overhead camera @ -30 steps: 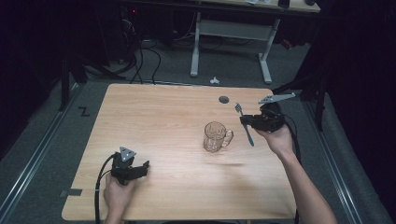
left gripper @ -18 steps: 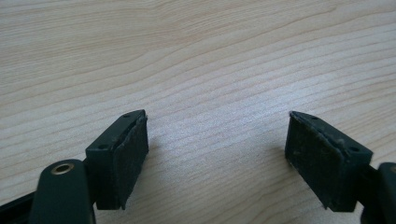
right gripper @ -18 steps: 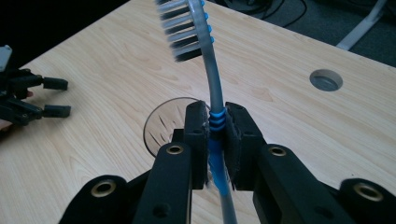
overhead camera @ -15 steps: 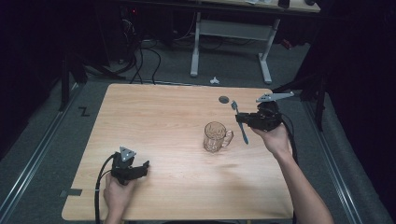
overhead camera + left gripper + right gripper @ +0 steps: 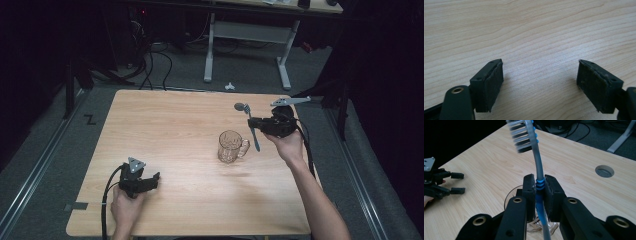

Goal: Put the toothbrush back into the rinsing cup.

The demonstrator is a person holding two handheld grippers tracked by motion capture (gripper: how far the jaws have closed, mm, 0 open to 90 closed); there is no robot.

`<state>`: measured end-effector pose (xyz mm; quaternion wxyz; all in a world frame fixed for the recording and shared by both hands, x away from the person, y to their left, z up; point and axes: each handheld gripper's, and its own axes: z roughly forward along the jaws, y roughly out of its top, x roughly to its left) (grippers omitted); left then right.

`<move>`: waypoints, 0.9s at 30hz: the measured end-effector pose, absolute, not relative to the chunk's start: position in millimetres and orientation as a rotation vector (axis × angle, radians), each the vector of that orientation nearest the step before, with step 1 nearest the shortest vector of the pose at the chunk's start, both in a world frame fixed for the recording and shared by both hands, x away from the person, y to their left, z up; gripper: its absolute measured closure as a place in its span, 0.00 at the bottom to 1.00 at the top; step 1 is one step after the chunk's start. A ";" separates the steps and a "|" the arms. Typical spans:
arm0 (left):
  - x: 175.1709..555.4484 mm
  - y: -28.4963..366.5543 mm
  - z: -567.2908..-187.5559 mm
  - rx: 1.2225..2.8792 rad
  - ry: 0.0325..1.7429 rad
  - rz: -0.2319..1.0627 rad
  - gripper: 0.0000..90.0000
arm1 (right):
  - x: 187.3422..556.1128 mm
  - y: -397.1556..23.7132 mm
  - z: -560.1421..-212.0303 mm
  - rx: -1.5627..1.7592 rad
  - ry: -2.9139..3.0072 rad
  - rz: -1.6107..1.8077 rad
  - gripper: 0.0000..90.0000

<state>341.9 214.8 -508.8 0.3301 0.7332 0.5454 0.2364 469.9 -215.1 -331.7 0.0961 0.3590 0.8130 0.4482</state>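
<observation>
A grey and blue toothbrush stands nearly upright, and my right gripper is shut on its ribbed neck, bristles up and facing left. In the high view the right gripper hangs just right of a clear glass mug, with the toothbrush sloping down beside the mug's handle. The mug's rim shows below the jaws. My left gripper rests at the table's front left. Its jaws stand wide open over bare wood with nothing between them.
The wooden table has a round cable hole near its far edge, also visible in the right gripper view. A white desk frame and cables stand on the floor beyond the table.
The right gripper has carried the toothbrush a little to the left, closer to the mug. The left gripper has stayed where it was.
</observation>
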 end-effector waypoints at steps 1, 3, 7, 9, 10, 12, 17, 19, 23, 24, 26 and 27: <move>341.9 214.8 -508.8 1.918 1.427 0.618 0.24 | 470.9 -213.5 -331.2 1.061 2.406 1.332 0.89; 341.9 214.8 -508.8 1.917 1.427 0.618 0.24 | 471.1 -212.8 -330.8 1.063 2.407 1.334 0.89; 341.9 214.8 -508.8 1.917 1.427 0.618 0.24 | 472.6 -209.6 -329.1 1.057 2.401 1.339 0.89; 341.9 214.8 -508.8 1.918 1.427 0.618 0.24 | 473.4 -208.3 -328.3 1.054 2.399 1.339 0.89; 341.9 214.8 -508.8 1.918 1.427 0.618 0.24 | 473.4 -208.3 -328.3 1.054 2.399 1.339 0.89; 341.9 214.8 -508.8 1.918 1.427 0.618 0.24 | 474.3 -207.1 -327.1 1.050 2.396 1.346 0.89; 341.9 214.8 -508.8 1.918 1.427 0.618 0.24 | 476.5 -200.6 -325.3 1.038 2.391 1.359 0.89; 341.9 214.9 -508.8 1.918 1.426 0.618 0.24 | 477.0 -199.5 -325.3 1.036 2.390 1.363 0.89; 341.9 214.9 -508.8 1.918 1.427 0.618 0.24 | 479.3 -195.6 -326.2 1.035 2.384 1.377 0.89; 341.9 214.9 -508.8 1.918 1.427 0.618 0.24 | 480.2 -195.0 -326.9 1.034 2.380 1.380 0.89; 341.9 214.8 -508.8 1.917 1.427 0.618 0.24 | 483.5 -194.3 -329.5 1.045 2.372 1.383 0.89; 341.9 214.9 -508.8 1.918 1.427 0.618 0.24 | 484.7 -194.2 -330.5 1.051 2.371 1.386 0.89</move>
